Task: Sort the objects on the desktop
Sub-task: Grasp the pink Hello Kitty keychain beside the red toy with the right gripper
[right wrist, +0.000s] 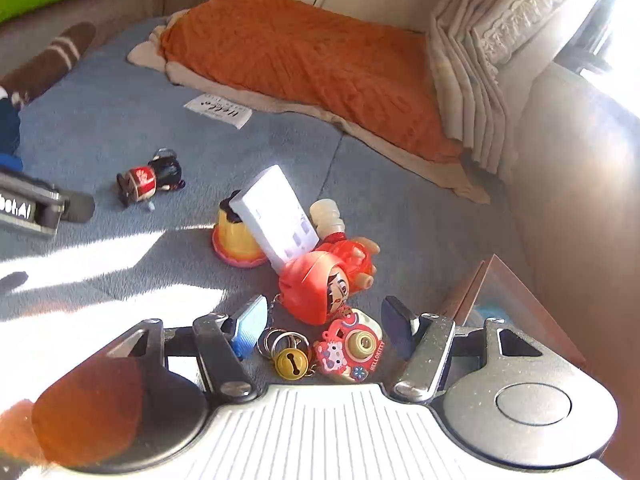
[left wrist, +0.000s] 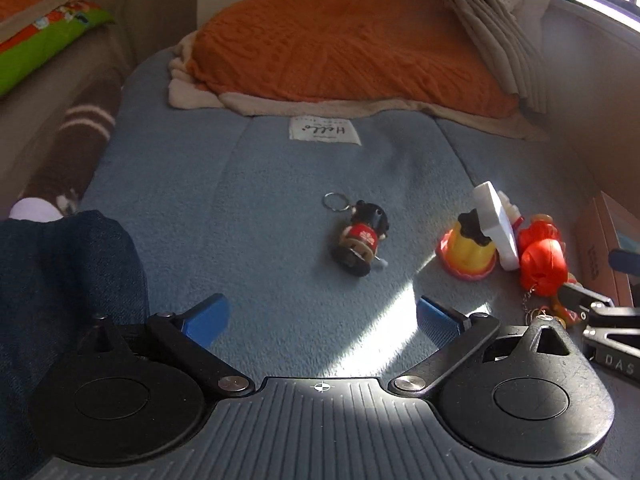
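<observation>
We hold the left hand-held gripper (left wrist: 322,318) above a blue blanket (left wrist: 240,200) spread over a bed, its blue pads wide apart with only bare blanket between them. Ahead of it, well apart from the fingertips, a small doll keychain with a black head and red body (left wrist: 360,240) lies on its side, its metal ring (left wrist: 335,201) pointing away from us. To the right of that doll stands a yellow cone-shaped toy with a pink rim (left wrist: 468,250), and a white flat block (left wrist: 496,224) leans tilted against it. Beside the block lies an orange hooded figure (left wrist: 542,266).

Our right hand-held gripper (right wrist: 326,326) sits low over the cluster of toys, jaws open and pressing on nothing. Between its fingers lie a gold bell on key rings (right wrist: 290,360) and a pink Hello Kitty camera charm (right wrist: 350,350); the left blue pad (right wrist: 250,326) is just beside the rings, and we cannot tell whether it touches them. The orange hooded figure (right wrist: 320,286) lies just beyond the fingertips, its face turned toward the camera. A brown cardboard box (right wrist: 496,284) stands at the right, near the right finger (right wrist: 398,326). A folded orange quilt (right wrist: 300,56) lies at the far end of the bed
</observation>
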Motion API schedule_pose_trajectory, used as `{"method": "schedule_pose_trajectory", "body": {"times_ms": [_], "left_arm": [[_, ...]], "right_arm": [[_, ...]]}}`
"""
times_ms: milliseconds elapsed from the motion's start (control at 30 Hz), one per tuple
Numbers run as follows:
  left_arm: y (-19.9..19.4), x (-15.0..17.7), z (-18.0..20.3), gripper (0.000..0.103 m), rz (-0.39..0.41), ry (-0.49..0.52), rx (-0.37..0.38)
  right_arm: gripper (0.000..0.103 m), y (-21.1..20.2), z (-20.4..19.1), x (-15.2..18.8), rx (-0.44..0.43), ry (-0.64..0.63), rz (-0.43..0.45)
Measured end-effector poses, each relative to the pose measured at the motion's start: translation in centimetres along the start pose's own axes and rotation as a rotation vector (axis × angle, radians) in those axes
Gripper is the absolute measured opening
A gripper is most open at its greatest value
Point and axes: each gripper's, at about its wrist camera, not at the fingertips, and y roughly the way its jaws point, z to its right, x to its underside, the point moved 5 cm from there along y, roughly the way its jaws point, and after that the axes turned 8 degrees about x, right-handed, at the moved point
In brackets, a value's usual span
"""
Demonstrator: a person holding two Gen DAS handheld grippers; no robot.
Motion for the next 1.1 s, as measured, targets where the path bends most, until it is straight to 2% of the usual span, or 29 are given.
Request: {"method": "schedule_pose_trajectory", "body": {"times_ms": [133,233,267,333,400,433,467,533,733,867,900,967,1100], "left_arm": [[-0.1,-0.4,-0.7,0.103,0.014,-0.028,-0.013],[0.0,-0.4,-0.2,0.103,0.008,0.001,-0.001],[0.0,-0.3,0.0,0.103,0.007,0.007,-0.002],[0.1,-0.3,0.1,0.103,0.006,0.011,-0.01],[0.2,-0.3,-0.1,0.103,0.007,0.004,-0.019],[0.3,-0.2,-0.2,0.103,0.006,-0.001,-0.027],[0.4,-0.2,-0.4,0.103,0.004,-0.004,-0.031],[0.6,-0.1,-0.6,0.103,-0.007,-0.01,-0.041],[1.1,0.0,-0.9,0.103,-0.026,-0.02,-0.041],[0.9,-0.1,-1.1,0.103,-0.021,-0.034,-0.047],[0.8,-0.1,-1.2,0.103,-0.02,-0.04,-0.047],[0.7,-0.1,-1.2,0.103,-0.02,-0.043,-0.041],[0.5,-0.2,-1.0,0.103,-0.021,-0.034,-0.029]], "right_arm": [[0.063,0.6,-2.4,1.0,0.061,-0.06,0.009],[0.065,0.5,-2.1,-0.2,0.054,0.018,0.052],[0.069,0.4,-1.9,-0.7,0.047,0.051,0.055],[0.071,1.3,-2.0,-1.5,0.073,0.089,0.034],[0.07,3.0,-2.3,-1.7,0.103,0.072,-0.01],[0.067,3.6,-2.4,-1.7,0.119,0.066,-0.025],[0.049,4.4,-2.4,-1.6,0.131,0.057,-0.045],[0.048,4.7,-2.2,-1.5,0.113,0.066,-0.075],[0.047,0.3,-2.4,-0.8,0.017,0.027,0.001],[0.049,-6.4,-5.0,1.0,-0.273,-0.034,0.069],[0.055,-7.6,-5.6,1.6,-0.287,-0.071,0.093],[0.056,-9.4,-6.3,2.7,-0.263,-0.137,0.137],[0.054,-8.6,-4.1,3.4,-0.231,-0.045,0.102]]}}
